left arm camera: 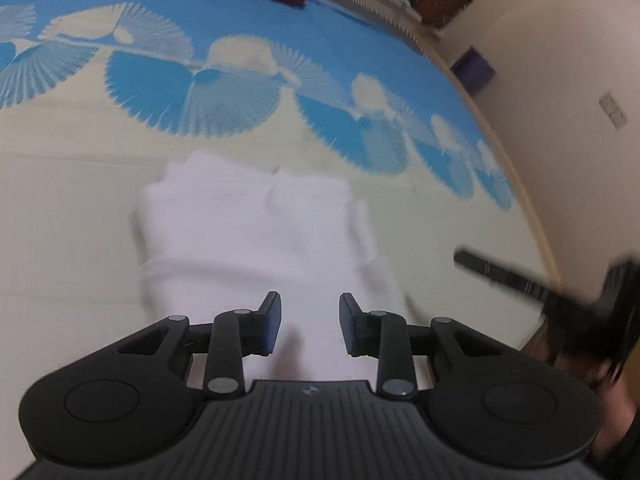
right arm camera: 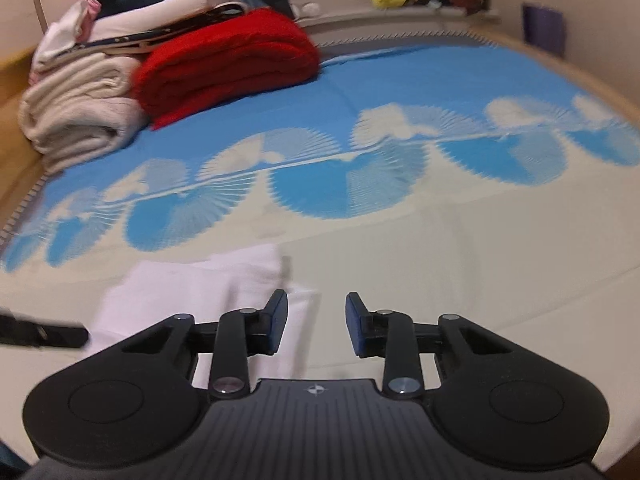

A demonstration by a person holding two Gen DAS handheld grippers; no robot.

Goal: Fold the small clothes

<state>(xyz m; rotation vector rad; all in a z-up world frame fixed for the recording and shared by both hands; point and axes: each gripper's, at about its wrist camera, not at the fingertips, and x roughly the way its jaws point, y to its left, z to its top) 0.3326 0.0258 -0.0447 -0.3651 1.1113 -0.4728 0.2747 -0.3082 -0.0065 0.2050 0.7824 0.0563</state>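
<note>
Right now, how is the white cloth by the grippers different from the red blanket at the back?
The white cloth is thin and lies flat near the right gripper; the red blanket is thick and bulky, far back on the bed. The white cloth lies alone on the cream part of the bedspread; the red blanket sits on the blue part, against a cream blanket. Both are folded and held by neither gripper.
</note>
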